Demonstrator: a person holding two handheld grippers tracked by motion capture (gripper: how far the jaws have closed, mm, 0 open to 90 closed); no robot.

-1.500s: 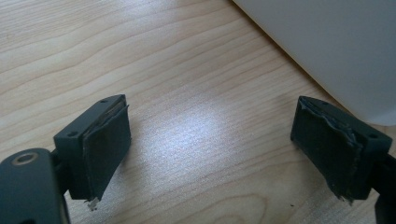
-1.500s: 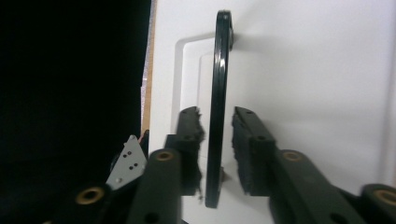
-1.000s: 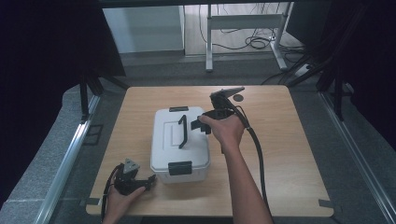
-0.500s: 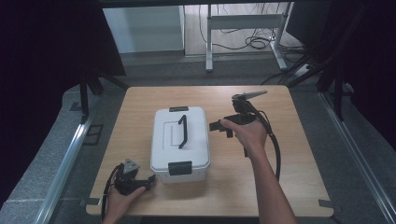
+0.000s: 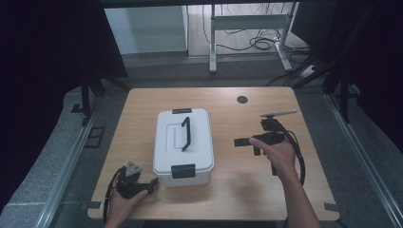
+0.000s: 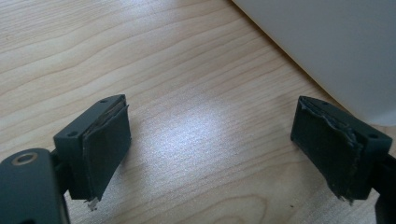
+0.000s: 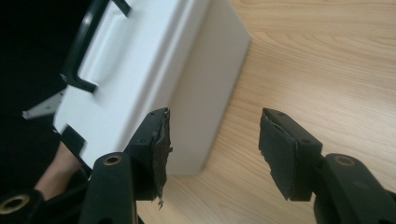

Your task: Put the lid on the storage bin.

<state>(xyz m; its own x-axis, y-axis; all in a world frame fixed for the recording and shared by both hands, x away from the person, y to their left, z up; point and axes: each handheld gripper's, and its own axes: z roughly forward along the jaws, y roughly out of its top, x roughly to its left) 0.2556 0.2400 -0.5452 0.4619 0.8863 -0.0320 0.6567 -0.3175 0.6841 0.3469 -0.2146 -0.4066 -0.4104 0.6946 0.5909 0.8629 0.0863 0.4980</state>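
Observation:
A white lidded box (image 5: 183, 142) with a black carry handle (image 5: 186, 134) stands in the middle of the wooden table (image 5: 228, 190). My right gripper (image 5: 247, 146) hovers to the box's right and points at it. Its jaws have just been opening, with nothing between them. In the right gripper view the box (image 7: 154, 60) lies ahead and left of the open right gripper (image 7: 212, 149). My left gripper (image 5: 154, 182) rests by the box's near left corner. The left gripper (image 6: 210, 135) is open over bare wood, the box wall (image 6: 327, 42) just beyond it.
Black latches sit at the box's near end (image 5: 183, 170) and far end (image 5: 182, 111). A round dark hole (image 5: 242, 99) marks the table's far side. A cable (image 5: 300, 161) trails from the right gripper. A metal desk frame (image 5: 247, 21) stands beyond the table.
My right gripper has left the box handle, moved right and lower, and its jaws have spread wider. The left gripper and the box have stayed put.

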